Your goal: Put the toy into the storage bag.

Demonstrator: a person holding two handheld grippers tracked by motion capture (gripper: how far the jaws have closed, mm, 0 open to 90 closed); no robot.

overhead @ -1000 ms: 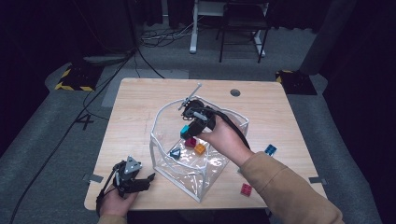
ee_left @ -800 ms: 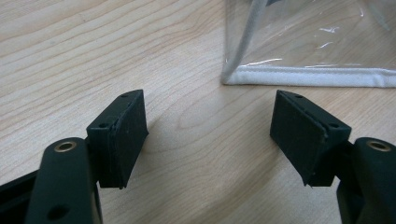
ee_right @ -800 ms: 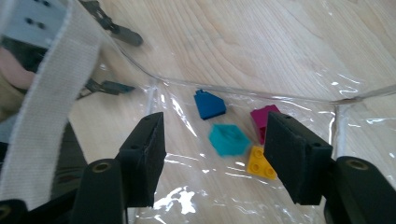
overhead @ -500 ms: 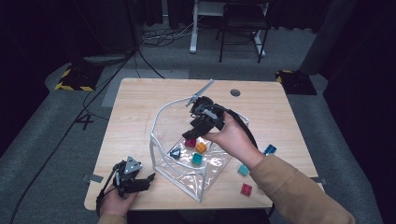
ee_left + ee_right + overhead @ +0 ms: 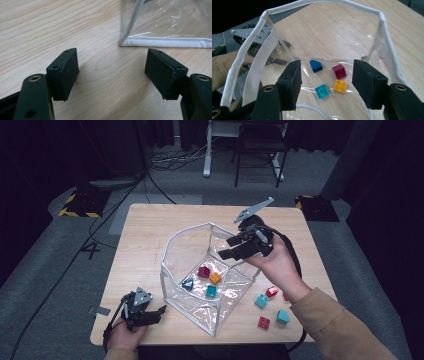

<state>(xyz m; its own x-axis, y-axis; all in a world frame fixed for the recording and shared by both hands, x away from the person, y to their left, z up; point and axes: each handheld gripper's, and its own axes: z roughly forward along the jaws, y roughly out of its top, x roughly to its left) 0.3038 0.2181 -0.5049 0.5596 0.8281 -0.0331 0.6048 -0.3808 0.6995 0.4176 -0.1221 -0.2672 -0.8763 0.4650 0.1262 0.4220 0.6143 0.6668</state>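
Between your right gripper's [image 5: 325,82] jaws nothing is held: they have just been opening and now stand apart, empty, raised over the far rim of the clear bag [image 5: 172,242]. Looking along them, you see four bricks on the bag's floor: a blue one [image 5: 315,65], a magenta one [image 5: 339,71], an orange one [image 5: 340,86] and a teal one [image 5: 322,90]. Your left gripper [image 5: 145,312] rests on the table [image 5: 150,225] at the bag's near left corner, jaws spread wide with bare wood between them, the bag's white-edged corner [image 5: 125,42] just ahead and untouched.

Outside the bag, near your right forearm, more bricks wait on the table: a teal one [image 5: 260,301], a red one [image 5: 272,291], another red one [image 5: 263,322] and another teal one [image 5: 282,316].

The likely trouble is the bag itself. Nothing steadies it, and its soft walls lean, so a jaw or your sleeve catching the rim on the way out could tip it or drag it across the wood. Your trailing cable could also sweep the loose bricks toward the table's edge as you reach for them.
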